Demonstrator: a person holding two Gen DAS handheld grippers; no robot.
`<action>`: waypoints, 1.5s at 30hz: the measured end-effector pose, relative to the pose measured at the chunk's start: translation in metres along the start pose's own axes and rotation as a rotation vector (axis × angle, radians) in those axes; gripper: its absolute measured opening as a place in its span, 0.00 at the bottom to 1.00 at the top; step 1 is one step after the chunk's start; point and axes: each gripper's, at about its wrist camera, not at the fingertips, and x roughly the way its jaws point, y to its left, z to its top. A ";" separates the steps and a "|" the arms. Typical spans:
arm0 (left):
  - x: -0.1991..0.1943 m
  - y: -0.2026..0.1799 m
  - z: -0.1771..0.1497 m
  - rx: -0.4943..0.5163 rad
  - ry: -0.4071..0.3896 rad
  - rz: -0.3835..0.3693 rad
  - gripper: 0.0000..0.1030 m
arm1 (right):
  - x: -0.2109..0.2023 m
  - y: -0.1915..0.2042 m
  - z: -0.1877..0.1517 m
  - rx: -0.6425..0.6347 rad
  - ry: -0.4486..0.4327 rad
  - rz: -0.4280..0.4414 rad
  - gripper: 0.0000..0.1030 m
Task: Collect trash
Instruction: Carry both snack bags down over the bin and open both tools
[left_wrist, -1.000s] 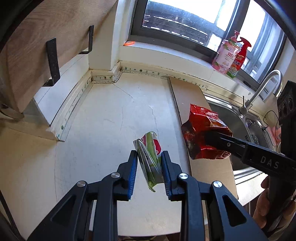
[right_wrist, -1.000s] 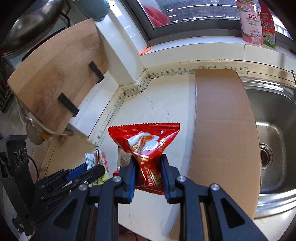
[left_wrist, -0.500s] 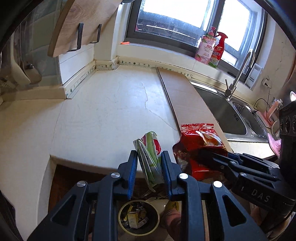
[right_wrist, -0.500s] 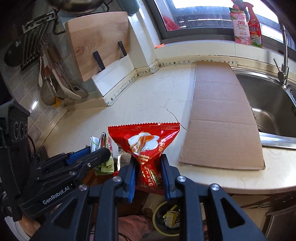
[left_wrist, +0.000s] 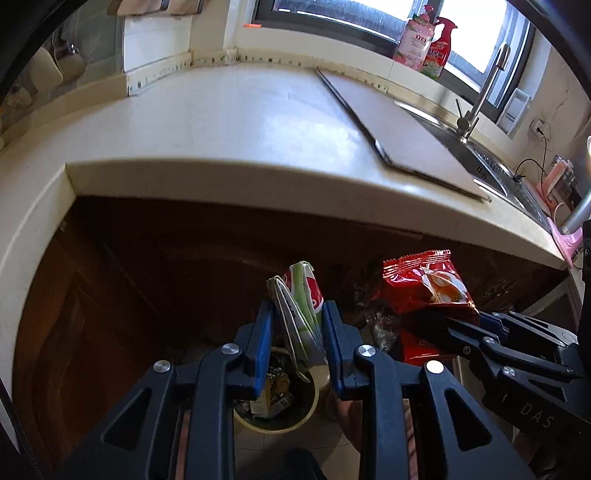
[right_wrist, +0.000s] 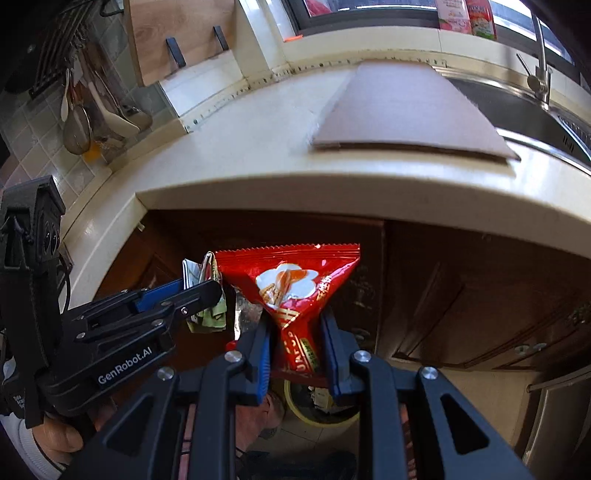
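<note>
My left gripper (left_wrist: 297, 314) is shut on a folded green, white and red wrapper (left_wrist: 300, 306). It hangs in front of the dark cabinet, above a round yellow-rimmed bin (left_wrist: 276, 421) on the floor with trash inside. My right gripper (right_wrist: 297, 325) is shut on a red snack bag (right_wrist: 291, 280), also below the counter edge, over the same bin (right_wrist: 317, 416). In the left wrist view the red snack bag (left_wrist: 428, 288) and right gripper (left_wrist: 436, 325) sit just to the right. In the right wrist view the left gripper (right_wrist: 207, 290) with its wrapper (right_wrist: 207, 314) is at left.
The cream counter edge (left_wrist: 258, 177) runs above both grippers, with a cardboard sheet (right_wrist: 406, 110) lying on it beside the steel sink (right_wrist: 524, 118). Brown cabinet doors (right_wrist: 480, 295) stand behind. A hand (right_wrist: 59, 439) holds the left gripper. Tiled floor surrounds the bin.
Both grippers have come back off the counter and sunk below its edge, still holding their trash. The bin on the floor has come into view beneath them.
</note>
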 end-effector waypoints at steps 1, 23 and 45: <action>0.008 0.001 -0.007 -0.007 0.017 0.000 0.24 | 0.006 -0.003 -0.005 0.000 0.011 0.000 0.23; 0.219 0.056 -0.121 -0.083 0.408 -0.010 0.29 | 0.231 -0.087 -0.116 0.203 0.440 -0.022 0.25; 0.277 0.075 -0.145 -0.109 0.509 0.027 0.78 | 0.287 -0.100 -0.131 0.228 0.516 -0.070 0.48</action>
